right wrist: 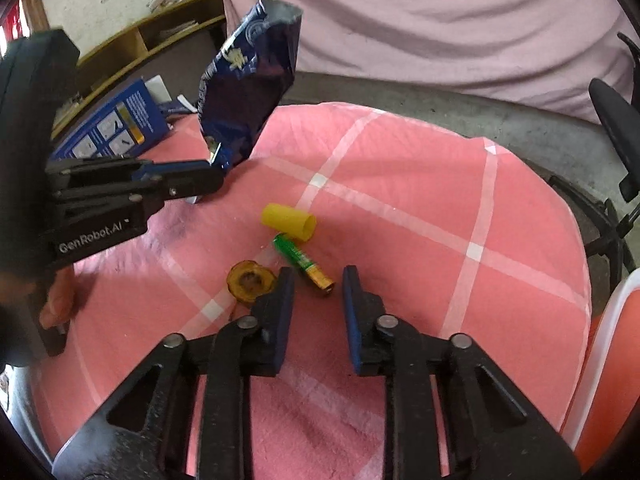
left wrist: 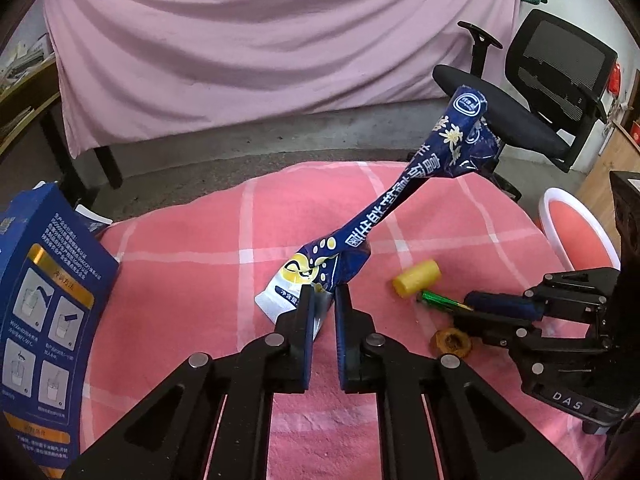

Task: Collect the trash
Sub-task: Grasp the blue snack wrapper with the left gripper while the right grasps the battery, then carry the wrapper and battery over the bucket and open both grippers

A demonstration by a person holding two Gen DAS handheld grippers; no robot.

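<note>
Two hand-held grippers over worktop (right wrist: 420, 184) w/ pink checked cloth. Left hand-held gripper (left wrist: 323, 294) pinching blue wrapper (left wrist: 384, 208) at its lower end, wrapper sticking up. Right hand-held gripper (right wrist: 318, 278) jaws narrowly apart around battery (right wrist: 304, 262) tip, contact unclear. Yellow cap (right wrist: 288, 222), brown lid (right wrist: 250, 280) beside. Blue box (left wrist: 44, 300) at left edge. Bkgd: pink drape (left wrist: 260, 52), office chair (left wrist: 540, 92).
</note>
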